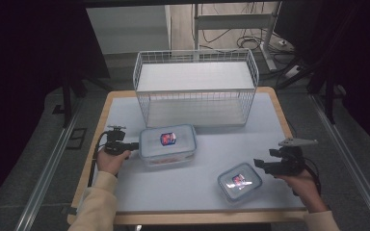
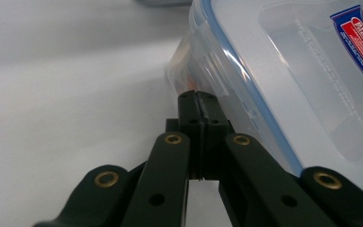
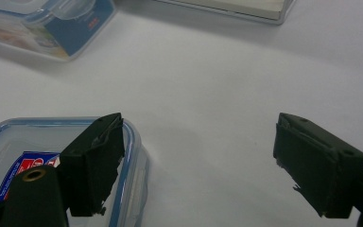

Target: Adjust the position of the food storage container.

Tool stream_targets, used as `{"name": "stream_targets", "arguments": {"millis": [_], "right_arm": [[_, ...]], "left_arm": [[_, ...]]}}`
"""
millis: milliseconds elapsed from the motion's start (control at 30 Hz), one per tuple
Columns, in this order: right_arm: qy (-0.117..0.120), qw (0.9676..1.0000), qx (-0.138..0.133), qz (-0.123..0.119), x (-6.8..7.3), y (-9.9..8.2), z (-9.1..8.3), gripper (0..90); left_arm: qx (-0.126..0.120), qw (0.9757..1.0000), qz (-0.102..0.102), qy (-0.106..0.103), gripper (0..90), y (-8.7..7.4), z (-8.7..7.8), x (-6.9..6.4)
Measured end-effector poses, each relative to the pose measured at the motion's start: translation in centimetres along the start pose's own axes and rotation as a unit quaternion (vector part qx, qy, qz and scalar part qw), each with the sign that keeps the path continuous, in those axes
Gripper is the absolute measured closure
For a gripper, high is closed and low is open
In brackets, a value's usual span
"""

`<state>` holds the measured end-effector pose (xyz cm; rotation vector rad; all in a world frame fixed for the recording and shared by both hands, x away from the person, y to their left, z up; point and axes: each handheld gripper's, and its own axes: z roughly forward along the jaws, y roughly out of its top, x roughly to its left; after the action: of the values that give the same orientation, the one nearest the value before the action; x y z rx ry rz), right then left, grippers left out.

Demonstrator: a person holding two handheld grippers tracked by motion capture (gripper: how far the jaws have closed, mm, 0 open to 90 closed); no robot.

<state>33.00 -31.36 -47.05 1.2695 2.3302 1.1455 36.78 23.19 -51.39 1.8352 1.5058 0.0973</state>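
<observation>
Left claw point(image 1: 134, 145), closed, touches large lidded container point(image 1: 168, 144).

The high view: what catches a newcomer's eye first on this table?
A white wire basket stands at the table's far edge. In front of it lies a large clear lidded box, with the shut left gripper at its left side. A smaller box sits near the front edge, beside the open right gripper.

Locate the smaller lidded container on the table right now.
In the high view the smaller container sits near the table's front edge on the right, just left of the right gripper, apart from the larger container.
</observation>
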Motion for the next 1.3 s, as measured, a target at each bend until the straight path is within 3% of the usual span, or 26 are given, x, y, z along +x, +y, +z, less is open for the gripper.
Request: {"name": "stream_targets", "arguments": {"millis": [567, 900, 1167, 1300], "right_arm": [[0.001, 1.0, 0.007, 0.0, -0.1, -0.1, 0.2, 16.9], [0.001, 1.0, 0.007, 0.0, -0.1, -0.1, 0.2, 17.0], [0.001, 1.0, 0.006, 0.0, 0.0, -0.1, 0.2, 16.9], [0.004, 1.0, -0.001, -0.005, 0.2, -0.1, 0.2, 16.3]], "left_arm": [[0.015, 0.9984, 0.038, -0.039, 90.0, 2.1, 4.2, -5.6], [0.013, 0.998, 0.043, -0.044, 90.0, 2.3, 5.0, -6.6], [0.003, 0.9975, 0.044, -0.055, 90.0, 2.0, 4.3, -6.3], [-0.017, 0.9969, 0.05, -0.057, 90.0, 0.9, 1.9, -6.5]]}}
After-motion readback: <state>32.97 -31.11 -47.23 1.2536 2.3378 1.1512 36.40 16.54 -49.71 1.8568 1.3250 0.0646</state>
